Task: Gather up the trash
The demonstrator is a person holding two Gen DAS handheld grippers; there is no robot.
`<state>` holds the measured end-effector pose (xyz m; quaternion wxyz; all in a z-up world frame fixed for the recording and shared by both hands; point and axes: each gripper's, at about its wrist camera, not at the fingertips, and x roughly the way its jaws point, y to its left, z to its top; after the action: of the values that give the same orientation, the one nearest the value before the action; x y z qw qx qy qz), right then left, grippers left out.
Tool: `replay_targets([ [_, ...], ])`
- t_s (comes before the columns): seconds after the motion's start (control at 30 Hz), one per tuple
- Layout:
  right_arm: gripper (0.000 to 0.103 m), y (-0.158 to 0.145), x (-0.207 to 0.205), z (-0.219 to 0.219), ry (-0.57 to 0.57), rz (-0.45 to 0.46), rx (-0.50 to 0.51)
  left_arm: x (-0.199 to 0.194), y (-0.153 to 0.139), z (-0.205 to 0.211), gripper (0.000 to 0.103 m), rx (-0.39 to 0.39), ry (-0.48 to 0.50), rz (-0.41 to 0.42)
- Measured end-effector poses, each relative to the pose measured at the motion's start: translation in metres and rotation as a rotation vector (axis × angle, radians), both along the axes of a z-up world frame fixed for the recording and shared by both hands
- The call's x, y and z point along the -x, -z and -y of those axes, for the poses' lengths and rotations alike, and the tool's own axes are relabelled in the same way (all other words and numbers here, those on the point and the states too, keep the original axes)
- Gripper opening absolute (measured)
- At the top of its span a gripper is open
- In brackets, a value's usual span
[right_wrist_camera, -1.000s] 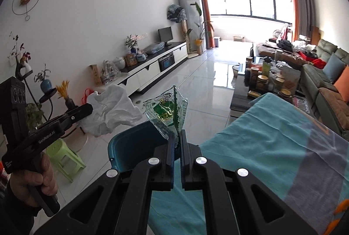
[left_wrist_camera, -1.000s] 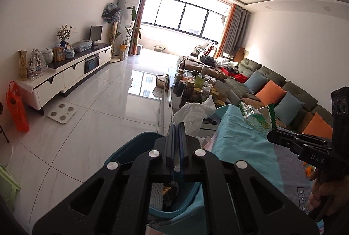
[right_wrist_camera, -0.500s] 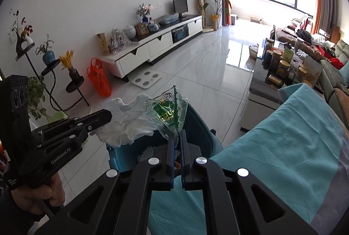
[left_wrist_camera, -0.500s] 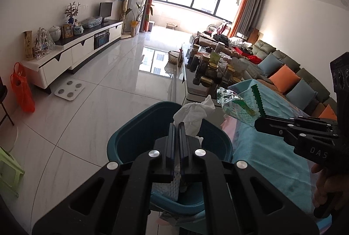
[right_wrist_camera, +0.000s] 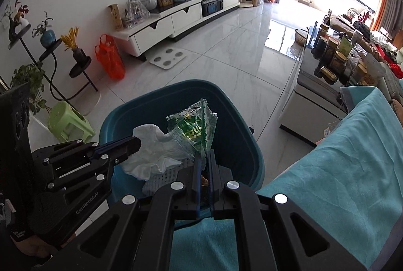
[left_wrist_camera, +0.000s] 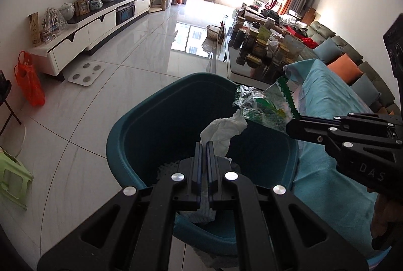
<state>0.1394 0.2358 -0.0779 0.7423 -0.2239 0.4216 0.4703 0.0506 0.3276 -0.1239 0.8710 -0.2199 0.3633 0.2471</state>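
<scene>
A teal bin [left_wrist_camera: 141, 120] [right_wrist_camera: 234, 104] stands on the floor beside a table draped in a teal cloth [left_wrist_camera: 325, 94] [right_wrist_camera: 352, 150]. My left gripper [left_wrist_camera: 206, 145] [right_wrist_camera: 137, 142] is shut on a crumpled white tissue [left_wrist_camera: 221, 131] [right_wrist_camera: 153, 152] and holds it over the bin's mouth. Right beside it, my right gripper [right_wrist_camera: 204, 154] [left_wrist_camera: 289, 123] is shut on a clear and green snack wrapper [right_wrist_camera: 194, 125] [left_wrist_camera: 264, 104], also above the bin. White trash [right_wrist_camera: 163, 177] lies inside the bin.
White tiled floor [left_wrist_camera: 126, 74] stretches ahead, with a scale [left_wrist_camera: 86, 70], an orange bag [left_wrist_camera: 29, 79] and a green stool [right_wrist_camera: 68, 122] on it. A white TV cabinet [left_wrist_camera: 88, 26] lines the left wall. A low table with jars [left_wrist_camera: 257, 49] and a sofa [left_wrist_camera: 352, 59] lie to the right.
Both grippers have come down and tilted toward the bin, carrying the tissue and the wrapper from beside the table to above the bin's opening. Both stay shut.
</scene>
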Motion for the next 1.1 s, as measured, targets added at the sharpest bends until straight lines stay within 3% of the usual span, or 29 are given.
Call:
replay_targets([
  [0.13,0.010,0.008,-0.003,-0.008,0.004,-0.003,0.029,-0.007,0.005,-0.002,0.005,0.016,-0.014,-0.022],
  [0.2,0.028,0.009,-0.003,-0.009,0.010,-0.006,0.019,-0.012,0.007,-0.001,0.008,0.016,-0.025,-0.028],
  [0.23,0.028,0.009,-0.003,-0.008,0.011,-0.005,0.017,-0.011,0.007,-0.001,0.011,0.014,-0.028,-0.031],
  [0.47,0.029,0.007,-0.009,0.004,0.031,-0.019,-0.018,-0.007,0.003,0.001,0.059,-0.013,-0.057,-0.026],
  [0.67,0.041,-0.008,-0.013,0.029,0.071,-0.005,-0.085,-0.006,-0.010,0.008,0.082,-0.056,-0.066,-0.024],
  [0.77,0.054,-0.018,-0.017,0.046,0.095,0.005,-0.127,-0.007,-0.020,0.014,0.093,-0.085,-0.073,-0.014],
  [1.0,0.082,-0.039,-0.022,0.092,0.162,0.031,-0.217,0.000,-0.048,0.034,0.097,-0.127,-0.067,0.026],
  [1.1,0.086,-0.044,-0.021,0.112,0.187,0.045,-0.247,0.007,-0.061,0.041,0.097,-0.141,-0.068,0.052],
])
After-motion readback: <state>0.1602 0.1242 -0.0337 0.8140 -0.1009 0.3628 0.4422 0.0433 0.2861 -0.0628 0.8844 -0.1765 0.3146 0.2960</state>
